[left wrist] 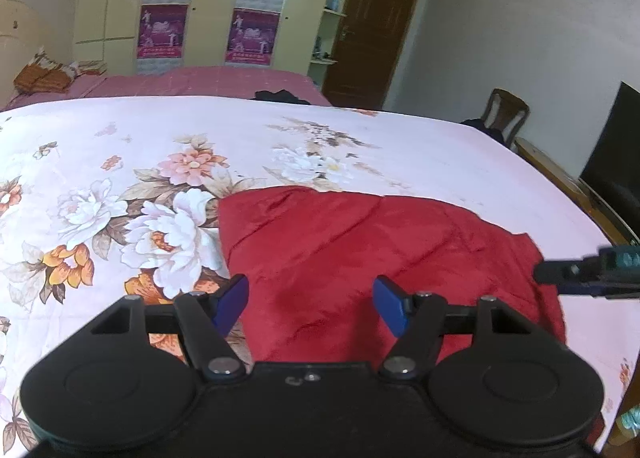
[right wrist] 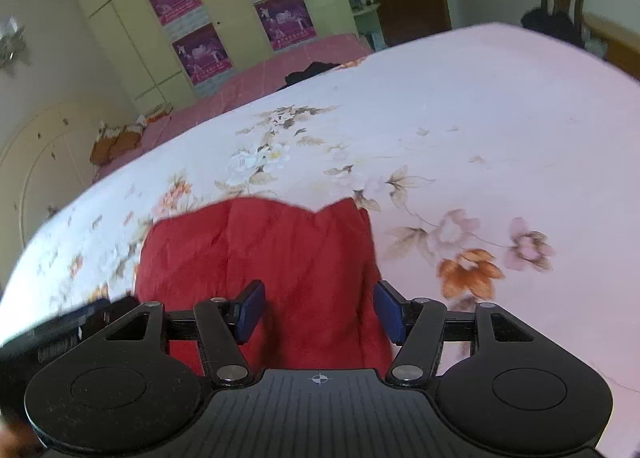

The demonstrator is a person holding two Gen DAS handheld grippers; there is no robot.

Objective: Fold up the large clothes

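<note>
We hold both tools above the bed [left wrist: 120,126], and the red garment [left wrist: 360,242] lies on the flowered sheet directly in front of us and a little below. It is already a folded, rather compact shape, and none of its cloth is lifted.

The left gripper [left wrist: 310,304] has its blue pads apart, and nothing is between them; the red cloth is only seen behind the gap. The right gripper [right wrist: 320,312] is also apart and empty, with the garment [right wrist: 260,258] under and ahead of it.

In the left view the garment stretches from the middle toward the right side, so its long axis seems to run across, from one hand to the other. The tip of the right gripper [left wrist: 560,272] shows at the right border of that view, just beside the right end of the cloth. The left one stands over the near left part.

We judge that each hand is close to its own end, so the next fold would probably need both near corners, each taken by the hand on that side. Which edge is the loose one, we cannot tell from here.
</note>
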